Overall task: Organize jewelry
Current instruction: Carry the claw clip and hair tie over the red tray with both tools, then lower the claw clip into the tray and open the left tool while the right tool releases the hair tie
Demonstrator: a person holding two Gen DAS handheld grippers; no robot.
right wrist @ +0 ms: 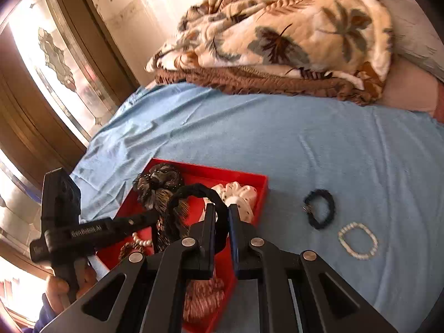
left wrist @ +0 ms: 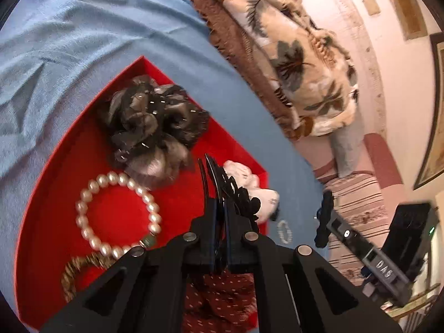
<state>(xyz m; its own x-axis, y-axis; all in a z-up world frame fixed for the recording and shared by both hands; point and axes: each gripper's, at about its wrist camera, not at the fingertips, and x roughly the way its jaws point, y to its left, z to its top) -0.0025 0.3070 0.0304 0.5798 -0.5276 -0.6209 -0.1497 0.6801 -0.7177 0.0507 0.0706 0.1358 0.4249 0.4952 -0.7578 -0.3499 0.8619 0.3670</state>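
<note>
Two pieces, a black braided bracelet and a small white bead bracelet, we count outstanding on the blue sheet beside the red tray, which holds a pearl bracelet and scrunchies, while both our grippers, left and right, are clamped on a black ruffled hair band above it.
</note>
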